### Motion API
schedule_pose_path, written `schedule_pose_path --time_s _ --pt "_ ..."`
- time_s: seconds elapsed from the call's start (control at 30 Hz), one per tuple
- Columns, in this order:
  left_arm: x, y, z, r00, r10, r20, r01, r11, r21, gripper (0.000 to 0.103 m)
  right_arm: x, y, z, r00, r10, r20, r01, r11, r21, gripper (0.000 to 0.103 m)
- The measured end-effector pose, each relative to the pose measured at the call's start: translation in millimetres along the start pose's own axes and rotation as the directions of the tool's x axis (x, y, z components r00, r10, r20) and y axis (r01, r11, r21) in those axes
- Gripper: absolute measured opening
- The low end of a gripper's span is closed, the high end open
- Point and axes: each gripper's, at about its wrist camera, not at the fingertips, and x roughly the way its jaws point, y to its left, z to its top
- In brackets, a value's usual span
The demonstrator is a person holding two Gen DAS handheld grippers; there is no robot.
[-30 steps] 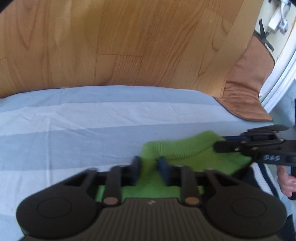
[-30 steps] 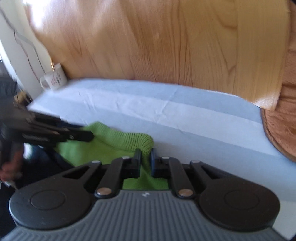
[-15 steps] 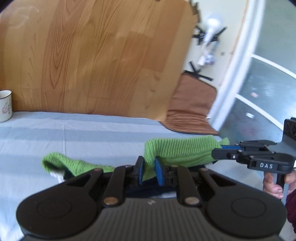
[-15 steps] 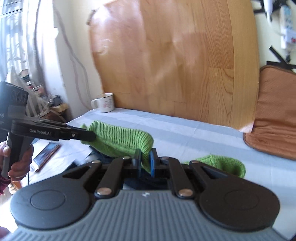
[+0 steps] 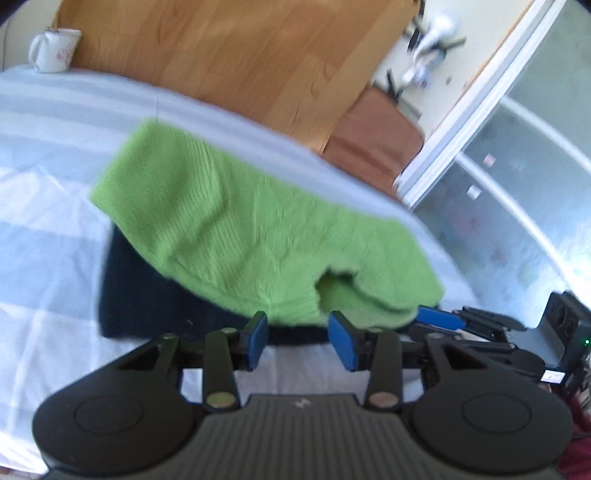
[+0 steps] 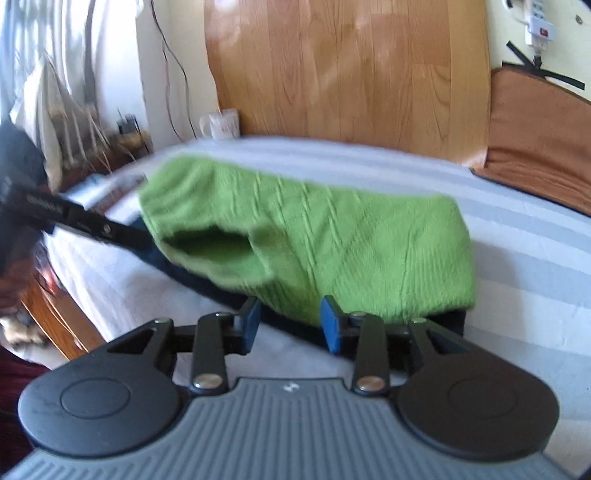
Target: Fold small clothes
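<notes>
Lying folded on the bed [image 5: 44,206], your green sweater [image 5: 236,229] sits at twelve o'clock of both grippers, left [image 5: 298,339] and right [image 6: 290,325]; fingers just parted, gripping nothing.

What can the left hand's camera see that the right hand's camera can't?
Only the left wrist view shows the glass door with its white frame. Only the right wrist view shows the curtain and the white plug on the wall. Both show the green knit garment lying over something dark, the mug, the wooden board, the striped sheet and the brown cushion.
</notes>
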Motion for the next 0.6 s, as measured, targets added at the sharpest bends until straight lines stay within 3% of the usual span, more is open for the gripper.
schedule_pose_path --time_s 0.1,0.17,0.2,0.23,0.3,0.4,0.43,0.47,0.5,0.53,0.6 --pt "-35.7 10.4 18.7 0.99 -0.001 0.138 0.005 1.0 -0.026 0.06 -14.4 -11.3 17.1 0.995 -0.026 0.094 0.021 0.998 0.054 0.044" --pt "-48.5 23.6 34.3 0.976 0.055 0.211 -0.041 0.997 -0.071 0.067 -11.4 -20.7 24.7 0.99 -0.085 0.116 0.075 0.994 0.084 0.045" --pt "-50.7 32.1 41.4 0.967 0.099 0.233 -0.076 0.992 -0.105 0.076 -8.7 -25.9 26.3 0.985 -0.126 0.121 0.114 0.988 0.104 0.048" --pt "-48.6 40.9 48.7 0.96 0.135 0.244 -0.103 0.985 -0.14 0.081 -6.2 -31.7 25.6 0.977 -0.173 0.122 0.156 0.979 0.133 0.057" --pt "-39.7 59.6 59.1 0.958 0.165 0.233 -0.12 0.973 -0.197 0.082 -1.2 -45.1 19.7 0.957 -0.268 0.116 0.242 0.95 0.198 0.066" --pt "-14.3 75.1 64.4 0.968 0.186 0.168 -0.143 0.96 -0.24 0.082 10.9 -63.2 7.3 0.945 -0.322 0.049 0.297 0.914 0.276 0.066" --pt "-3.5 75.8 63.7 0.971 0.188 0.147 -0.149 0.96 -0.239 0.077 16.9 -66.5 4.2 0.95 -0.312 0.013 0.295 0.909 0.293 0.059" --pt "3.9 77.1 62.1 0.975 0.187 0.123 -0.154 0.96 -0.235 0.07 24.2 -68.3 2.1 0.955 -0.296 -0.024 0.29 0.911 0.294 0.043" --pt "11.3 77.6 61.9 0.978 0.188 0.095 -0.161 0.959 -0.234 0.043 29.4 -66.5 1.5 0.954 -0.295 -0.045 0.296 0.912 0.283 0.011" --pt "15.8 78.1 60.3 0.979 0.194 0.068 -0.173 0.955 -0.241 0.018 28.5 -65.6 2.6 0.951 -0.308 -0.035 0.305 0.911 0.279 0.011" --pt "9.9 74.4 53.6 0.984 0.163 0.071 -0.14 0.957 -0.255 0.017 21.8 -66.5 8.2 0.936 -0.352 -0.008 0.341 0.902 0.265 0.01"
